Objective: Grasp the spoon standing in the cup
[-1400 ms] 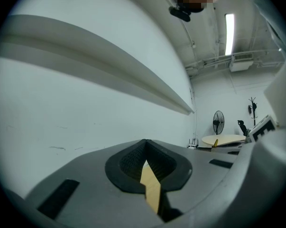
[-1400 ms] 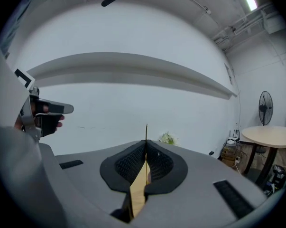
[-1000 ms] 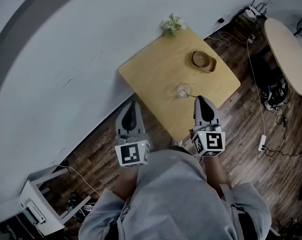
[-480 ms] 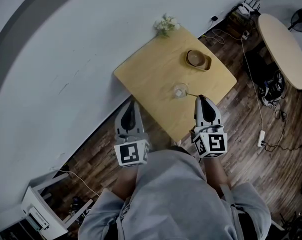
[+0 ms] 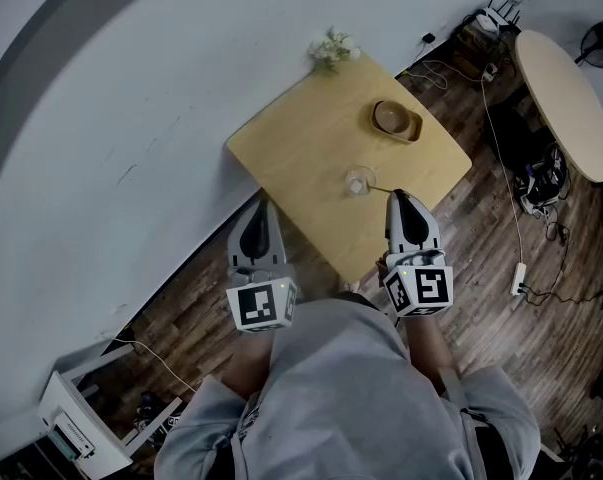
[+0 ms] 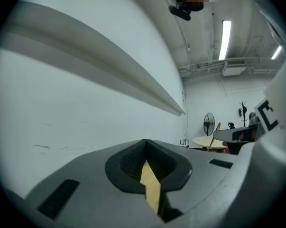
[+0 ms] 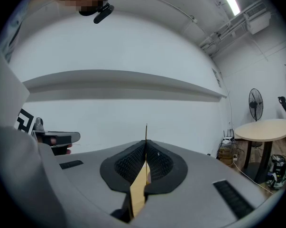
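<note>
Spoon (image 5: 379,189) leaning in cup (image 5: 359,181) on tabletop (image 5: 301,138); right tongs (image 5: 397,197) clenching on its handle; left tongs (image 5: 264,208) hanging clenched, grasping nothing

The head view looks steeply down from high over the table (image 5: 301,138), while each gripper view looks level, close along its own jaws, both facing the white wall (image 6: 86,118) and round table (image 7: 263,126)

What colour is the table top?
The table top is light yellowish wood; head view shows it best.
</note>
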Demonstrator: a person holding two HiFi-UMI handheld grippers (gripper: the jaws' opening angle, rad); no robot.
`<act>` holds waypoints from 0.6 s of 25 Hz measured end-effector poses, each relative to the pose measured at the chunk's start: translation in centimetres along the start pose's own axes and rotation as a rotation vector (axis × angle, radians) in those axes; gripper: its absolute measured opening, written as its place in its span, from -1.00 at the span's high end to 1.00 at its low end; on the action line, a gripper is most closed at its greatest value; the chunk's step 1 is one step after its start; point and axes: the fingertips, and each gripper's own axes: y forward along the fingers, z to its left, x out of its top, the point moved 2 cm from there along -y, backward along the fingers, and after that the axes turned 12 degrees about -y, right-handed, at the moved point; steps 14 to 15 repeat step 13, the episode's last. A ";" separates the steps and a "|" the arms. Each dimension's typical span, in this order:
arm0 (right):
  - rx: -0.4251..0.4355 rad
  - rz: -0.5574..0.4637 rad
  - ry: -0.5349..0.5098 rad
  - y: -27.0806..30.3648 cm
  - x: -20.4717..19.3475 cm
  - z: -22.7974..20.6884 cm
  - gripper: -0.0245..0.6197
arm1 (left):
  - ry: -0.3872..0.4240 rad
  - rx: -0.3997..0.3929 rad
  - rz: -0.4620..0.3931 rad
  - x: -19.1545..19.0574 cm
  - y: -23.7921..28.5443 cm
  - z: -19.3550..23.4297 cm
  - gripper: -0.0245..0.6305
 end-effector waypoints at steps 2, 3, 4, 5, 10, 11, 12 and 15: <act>0.000 0.002 0.003 0.0 -0.1 0.0 0.91 | -0.001 0.001 -0.001 0.0 0.0 0.0 0.92; -0.001 0.002 0.004 0.0 -0.1 0.0 0.91 | -0.001 0.000 0.000 0.0 0.0 0.0 0.92; -0.001 0.003 0.005 0.0 -0.1 0.0 0.91 | -0.001 0.000 0.001 0.0 -0.1 0.0 0.92; -0.002 0.004 0.005 0.0 -0.2 0.0 0.91 | -0.001 -0.001 0.001 0.0 -0.1 0.0 0.92; -0.004 0.009 -0.001 0.3 -0.3 -0.2 0.91 | -0.003 0.002 0.000 0.0 0.3 0.1 0.92; -0.005 0.010 -0.002 0.4 -0.3 -0.3 0.91 | -0.003 0.002 0.000 0.0 0.4 0.1 0.92; -0.006 0.012 -0.002 0.4 -0.4 -0.4 0.91 | -0.003 0.002 0.000 0.0 0.4 0.1 0.92; -0.007 0.013 -0.001 0.4 -0.4 -0.5 0.91 | -0.004 0.002 0.000 0.0 0.5 0.0 0.92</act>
